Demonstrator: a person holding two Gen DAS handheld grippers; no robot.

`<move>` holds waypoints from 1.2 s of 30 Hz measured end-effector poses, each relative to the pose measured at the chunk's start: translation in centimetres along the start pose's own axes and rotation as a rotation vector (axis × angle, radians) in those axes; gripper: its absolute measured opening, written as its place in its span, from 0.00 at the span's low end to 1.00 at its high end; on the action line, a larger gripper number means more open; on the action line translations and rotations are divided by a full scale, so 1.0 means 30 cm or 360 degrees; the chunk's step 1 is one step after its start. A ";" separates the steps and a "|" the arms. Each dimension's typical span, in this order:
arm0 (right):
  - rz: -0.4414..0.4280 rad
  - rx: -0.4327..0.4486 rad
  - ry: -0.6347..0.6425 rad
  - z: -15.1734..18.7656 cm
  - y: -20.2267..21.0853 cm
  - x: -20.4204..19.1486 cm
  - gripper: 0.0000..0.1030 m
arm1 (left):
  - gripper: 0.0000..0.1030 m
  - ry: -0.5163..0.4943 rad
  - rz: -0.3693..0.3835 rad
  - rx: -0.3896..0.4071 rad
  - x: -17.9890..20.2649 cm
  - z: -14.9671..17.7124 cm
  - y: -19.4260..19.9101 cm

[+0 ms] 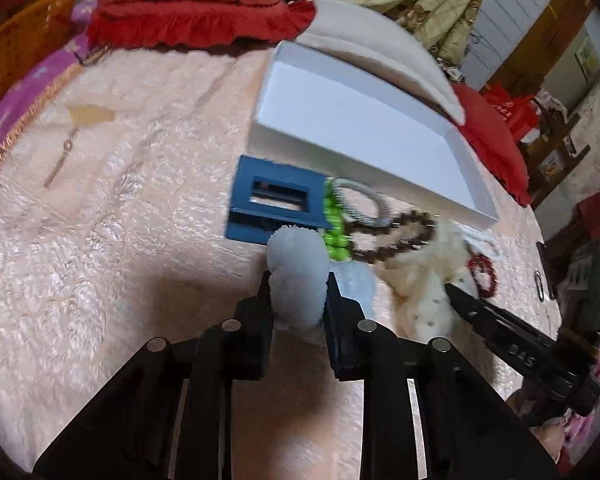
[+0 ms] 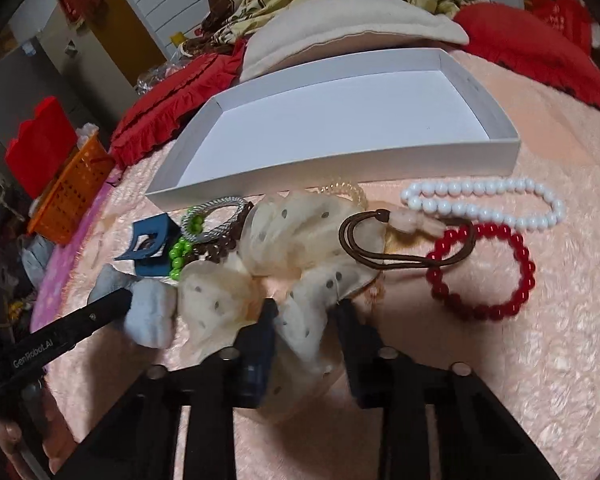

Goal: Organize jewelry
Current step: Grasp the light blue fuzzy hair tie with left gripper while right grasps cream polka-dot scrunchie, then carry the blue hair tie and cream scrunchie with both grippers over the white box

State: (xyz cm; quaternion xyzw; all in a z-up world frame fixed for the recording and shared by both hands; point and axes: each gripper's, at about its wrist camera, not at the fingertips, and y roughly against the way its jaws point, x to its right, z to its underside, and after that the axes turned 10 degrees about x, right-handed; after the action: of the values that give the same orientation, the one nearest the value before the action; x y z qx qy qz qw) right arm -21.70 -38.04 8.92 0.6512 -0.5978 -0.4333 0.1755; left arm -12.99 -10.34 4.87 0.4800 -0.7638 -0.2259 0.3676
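Note:
My left gripper (image 1: 298, 282) is shut on a pale blue fluffy scrunchie (image 1: 296, 276), seen in the right wrist view too (image 2: 150, 316). My right gripper (image 2: 306, 304) is shut on a cream dotted organza scrunchie (image 2: 296, 240). An empty white box (image 2: 340, 120) lies just beyond the pile. On the peach bedspread lie a blue claw clip (image 1: 276, 200), green beads (image 1: 334, 224), a brown bead bracelet (image 1: 396, 236), a silver hair tie (image 2: 214, 218), a brown hair tie (image 2: 396, 240), a red bead bracelet (image 2: 484, 272) and a white bead string (image 2: 492, 204).
A cream pillow (image 2: 352, 24) and red frilled cushions (image 1: 188, 16) lie behind the box. An orange basket (image 2: 72, 192) stands at the bed's left edge. A small earring (image 1: 66, 148) lies on the bedspread to the left.

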 end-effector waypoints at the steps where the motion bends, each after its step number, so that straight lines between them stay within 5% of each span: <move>1: -0.0022 0.0002 -0.0007 0.002 0.011 0.002 0.18 | 0.20 -0.0010 0.0009 0.0012 0.013 0.002 0.019; 16: -0.0185 0.0129 0.0047 0.043 0.248 -0.043 0.16 | 0.20 -0.0104 0.0009 0.0230 0.115 0.064 0.333; 24: -0.0017 0.0049 0.0098 0.120 0.246 0.029 0.16 | 0.20 -0.0055 0.0002 0.0152 0.104 0.135 0.318; 26: 0.0014 0.0007 0.0061 0.135 0.233 0.061 0.21 | 0.21 -0.0027 0.0013 0.0097 0.090 0.158 0.283; 28: 0.0025 -0.0005 0.0019 0.141 0.229 0.084 0.46 | 0.21 0.0033 0.0020 0.0025 0.067 0.175 0.242; 36: 0.0041 -0.0009 -0.0036 0.136 0.214 0.103 0.50 | 0.37 0.0074 0.0011 -0.0022 0.026 0.206 0.187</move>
State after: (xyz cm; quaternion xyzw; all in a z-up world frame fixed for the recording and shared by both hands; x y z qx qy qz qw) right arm -29.16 -41.17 10.31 0.6381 -0.6067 -0.4400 0.1762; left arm -21.19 -8.63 5.18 0.4799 -0.7551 -0.2185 0.3895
